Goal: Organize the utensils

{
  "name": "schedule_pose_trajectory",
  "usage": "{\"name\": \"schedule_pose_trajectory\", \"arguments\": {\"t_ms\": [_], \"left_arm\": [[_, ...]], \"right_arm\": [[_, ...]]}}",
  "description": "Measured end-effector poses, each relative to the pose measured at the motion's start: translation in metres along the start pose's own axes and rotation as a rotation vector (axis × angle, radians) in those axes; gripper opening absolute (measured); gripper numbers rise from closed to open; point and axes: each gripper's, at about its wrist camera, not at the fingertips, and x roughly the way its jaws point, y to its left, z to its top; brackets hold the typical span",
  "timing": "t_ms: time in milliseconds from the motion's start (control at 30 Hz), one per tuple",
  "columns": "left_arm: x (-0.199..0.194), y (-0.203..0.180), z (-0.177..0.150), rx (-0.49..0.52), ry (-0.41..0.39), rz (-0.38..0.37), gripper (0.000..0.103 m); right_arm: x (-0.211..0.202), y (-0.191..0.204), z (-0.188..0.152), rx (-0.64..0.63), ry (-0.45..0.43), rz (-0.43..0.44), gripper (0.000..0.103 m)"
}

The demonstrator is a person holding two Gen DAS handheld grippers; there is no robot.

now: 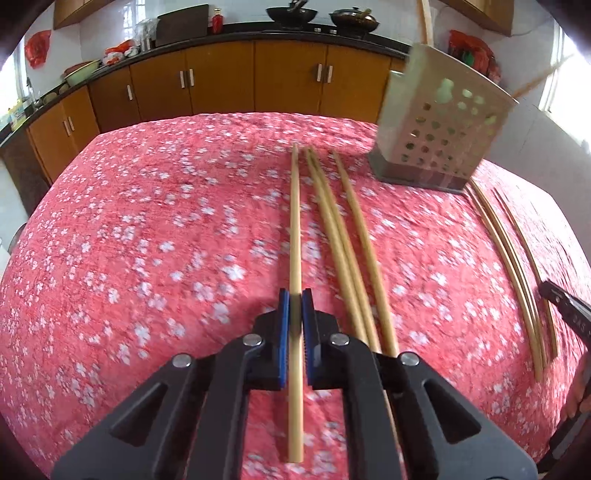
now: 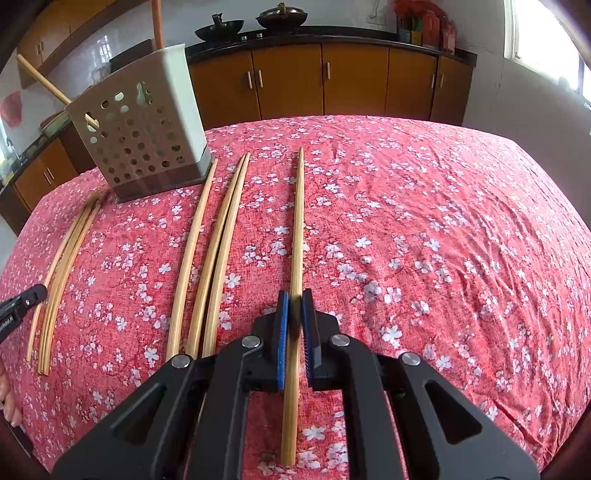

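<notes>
Both your grippers — left [image 1: 294, 306], right [image 2: 294, 306] — pinch a chopstick [image 1: 294, 221] apiece, two sticks already stand in the holder [image 2: 140, 136] near the tabletop's far edge — several remain loose.

A red tablecloth [image 1: 147, 221] with white blossoms covers the worktop. Behind it runs a row of orange-brown cabinets [image 1: 221, 81] under a dark counter [image 2: 332, 40]. Two black woks [image 1: 291, 14] sit on the counter, with a red bottle [image 1: 217, 20] and a dark board [image 1: 181, 24] further left. Red plastic bags [image 1: 37, 48] hang at the wall.
</notes>
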Motion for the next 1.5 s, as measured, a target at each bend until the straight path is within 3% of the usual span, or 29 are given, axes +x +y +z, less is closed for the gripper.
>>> {"name": "schedule_pose_trajectory", "arguments": {"t_ms": [167, 333, 1500], "left_arm": [[0.009, 0.024, 0.014, -0.046, -0.017, 0.031, 0.009], [0.01, 0.037, 0.017, -0.07, -0.028, -0.001, 0.009], [0.004, 0.041, 0.012, -0.103, -0.031, -0.028, 0.01]], "right_arm": [[0.006, -0.008, 0.008, 0.007, -0.013, -0.033, 0.008], [0.015, -0.027, 0.019, 0.053, -0.024, -0.063, 0.008], [0.017, -0.031, 0.019, 0.081, -0.025, -0.043, 0.009]]}}
